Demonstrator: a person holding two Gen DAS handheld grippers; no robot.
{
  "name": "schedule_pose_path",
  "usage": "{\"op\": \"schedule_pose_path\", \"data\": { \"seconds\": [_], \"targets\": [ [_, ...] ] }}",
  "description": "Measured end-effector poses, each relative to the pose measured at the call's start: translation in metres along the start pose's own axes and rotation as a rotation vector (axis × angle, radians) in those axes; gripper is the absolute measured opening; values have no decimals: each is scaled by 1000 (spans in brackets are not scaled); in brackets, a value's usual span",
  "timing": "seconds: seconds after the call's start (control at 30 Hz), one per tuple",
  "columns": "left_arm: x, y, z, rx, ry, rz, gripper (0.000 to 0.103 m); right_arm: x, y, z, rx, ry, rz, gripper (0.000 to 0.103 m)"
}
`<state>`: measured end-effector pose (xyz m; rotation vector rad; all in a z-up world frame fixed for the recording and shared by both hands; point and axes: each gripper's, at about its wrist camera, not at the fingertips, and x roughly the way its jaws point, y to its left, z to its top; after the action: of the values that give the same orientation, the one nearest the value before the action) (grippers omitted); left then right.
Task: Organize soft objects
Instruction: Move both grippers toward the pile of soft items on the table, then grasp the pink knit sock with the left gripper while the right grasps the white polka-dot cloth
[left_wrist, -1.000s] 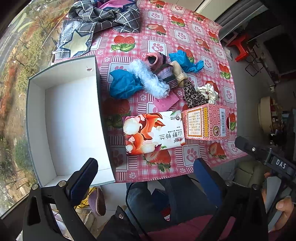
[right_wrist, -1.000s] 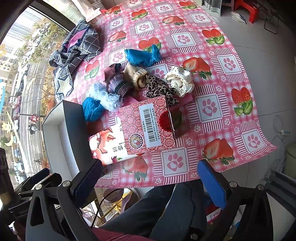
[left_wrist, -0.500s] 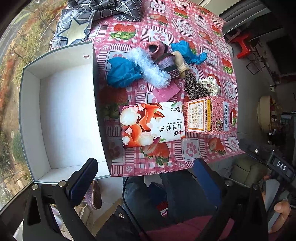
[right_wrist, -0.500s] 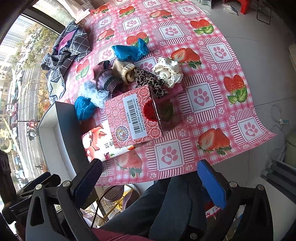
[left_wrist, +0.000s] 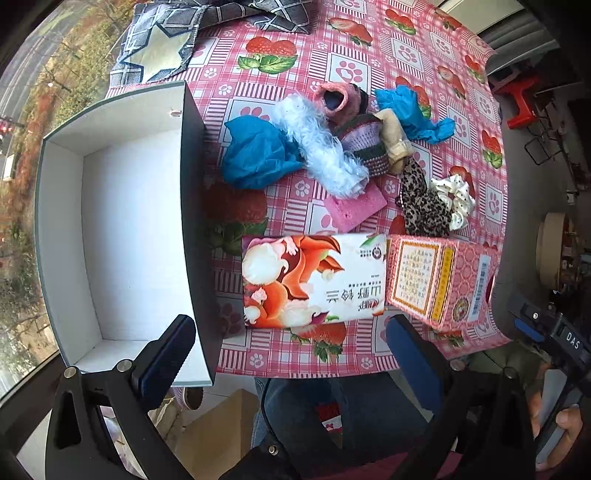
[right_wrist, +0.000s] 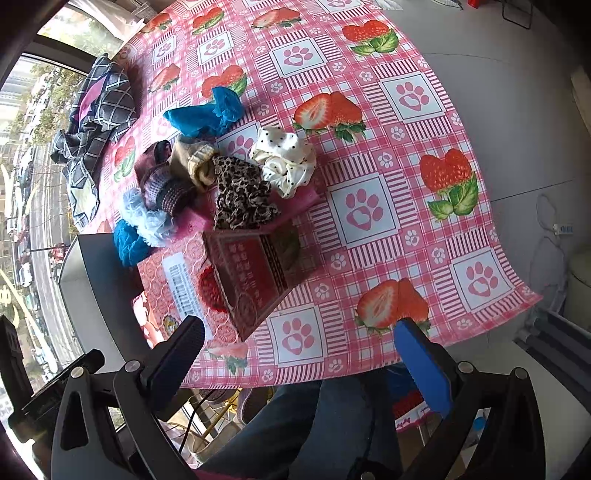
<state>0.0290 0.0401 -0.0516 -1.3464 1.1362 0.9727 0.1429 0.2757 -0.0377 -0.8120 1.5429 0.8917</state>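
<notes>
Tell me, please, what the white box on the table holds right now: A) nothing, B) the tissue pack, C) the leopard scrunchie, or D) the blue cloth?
A: the white box shows only its bare floor, while the blue cloth, the tissue pack and the leopard scrunchie all lie on the tablecloth beside it.

Table draped in pink checked tablecloth (right_wrist: 402, 155), strawberry and paw-print squares. Large window (right_wrist: 26, 206) at left, daylight, street with trees and parked cars far below. Pale grey tiled floor (right_wrist: 517, 110) at right. Red plastic stool (left_wrist: 522, 101) far off. White cable (right_wrist: 550, 221) on floor beside table edge.
</notes>
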Motion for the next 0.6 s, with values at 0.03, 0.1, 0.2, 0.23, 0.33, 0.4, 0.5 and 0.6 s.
{"op": "schedule_pose_path", "data": {
  "seconds": [0.03,0.1,0.2,0.23,0.33,0.4,0.5,0.6],
  "targets": [
    [1,-3,8,-8,3,-1,103,2,-2,6,-8,4,-3,103],
    [4,-10,25,-20,-2,-4,103,6,-6,19,-13,16,-12,103],
    [12,-22,53,-22,0,37,103,15,-13,38,-15,32,-13,103],
    [15,-26,63,-22,0,52,103,18,-16,43,-17,40,-15,103],
    [26,-34,94,-27,-11,85,103,27,-21,57,-31,55,-21,103],
    [36,-37,115,-35,-15,96,103,34,-23,67,-39,68,-15,103],
    [58,-41,147,-45,5,105,103,43,-24,82,-59,83,-1,103],
    [79,-46,169,-37,29,122,103,52,-20,99,-87,83,0,103]
  ]
}}
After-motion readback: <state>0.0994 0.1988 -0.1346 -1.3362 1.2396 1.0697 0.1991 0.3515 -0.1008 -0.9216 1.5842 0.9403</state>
